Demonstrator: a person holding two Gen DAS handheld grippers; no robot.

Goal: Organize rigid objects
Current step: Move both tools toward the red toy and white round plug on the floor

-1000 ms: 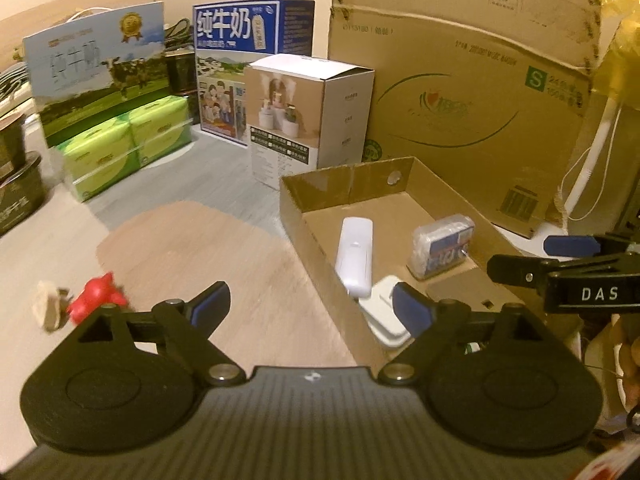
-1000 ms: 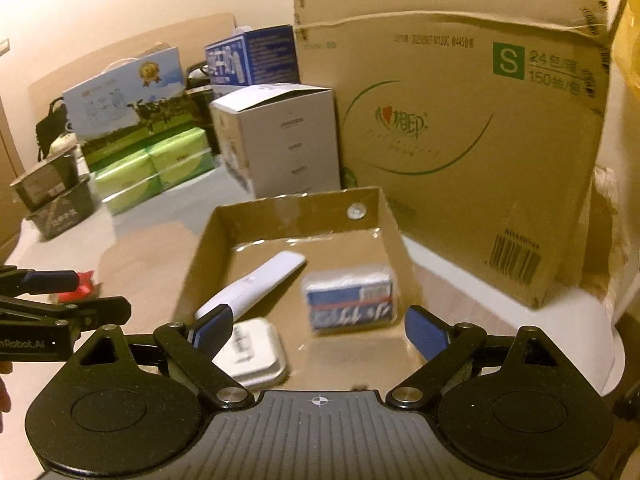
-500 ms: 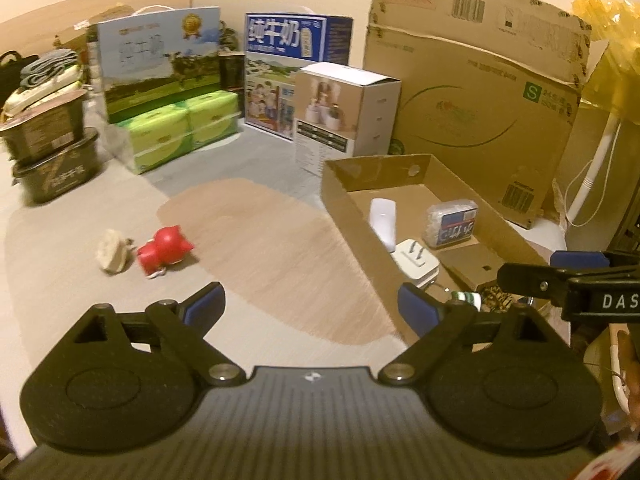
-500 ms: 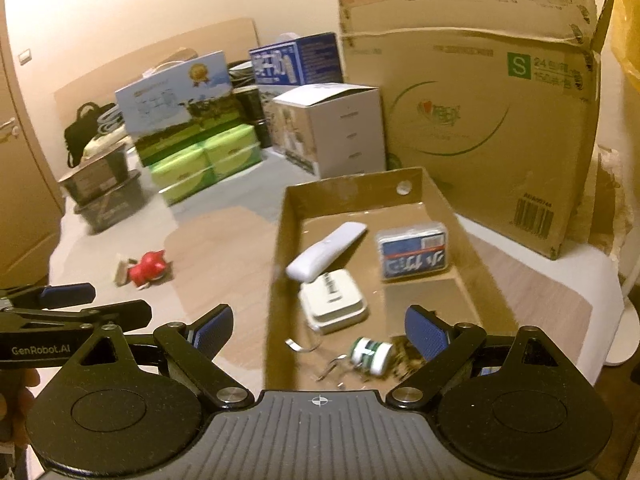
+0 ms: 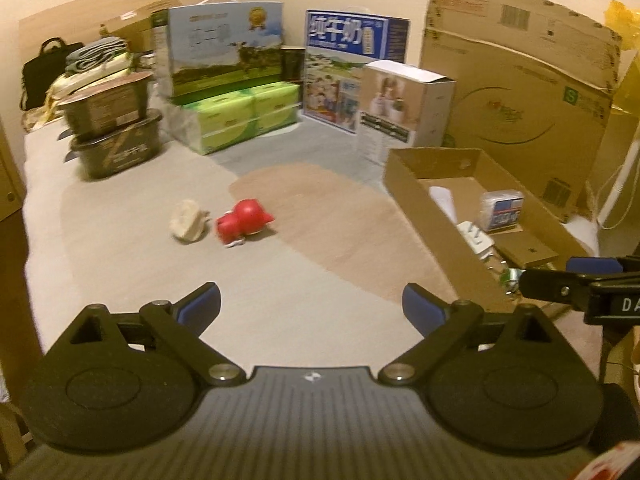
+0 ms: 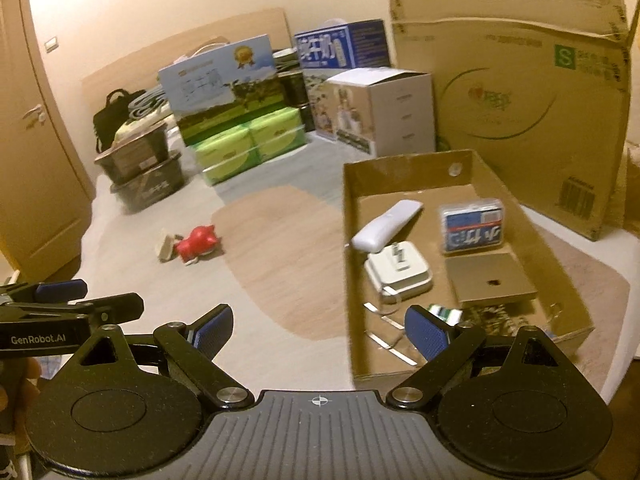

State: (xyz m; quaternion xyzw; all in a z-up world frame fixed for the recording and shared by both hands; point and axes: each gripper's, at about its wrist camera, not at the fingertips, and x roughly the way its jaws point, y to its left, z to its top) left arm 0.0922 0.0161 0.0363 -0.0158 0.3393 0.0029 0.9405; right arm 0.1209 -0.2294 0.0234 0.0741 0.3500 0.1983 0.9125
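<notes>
**Spotter:** Pale tabletop, brown oval patch in the middle. What do you have on the left wrist view?

**Operator:** I see the table (image 5: 120, 248) with cartons stacked along the far edge: a green-and-white milk carton (image 5: 224, 46) at 11 o'clock, a blue milk carton (image 5: 352, 68) at 12, a white box (image 5: 404, 106) beside it, and a large brown shipping carton (image 5: 516, 92) at 1 o'clock. My left gripper (image 5: 311, 306) is spread wide with nothing between its blue pads.

**Spotter:** Loose items?

**Operator:** A red toy (image 5: 245, 219) lies on the table at about 11 o'clock, just beside a beige lump (image 5: 187, 225); whether they touch, I cannot tell.

**Spotter:** And the right?

**Operator:** My right gripper (image 6: 319, 333) is also wide apart and empty, hanging over the near edge of the open cardboard tray (image 6: 556, 248) at 1 o'clock. Inside it I see a white remote (image 6: 386, 226) resting at a slant, a white plug adapter (image 6: 400, 270) touching its near end, a clear box with a blue label (image 6: 472, 226) toward the far wall, and a flat cardboard piece (image 6: 490, 278) just in front of that box. Small clutter at the tray's near end is too blurred to name.
</notes>
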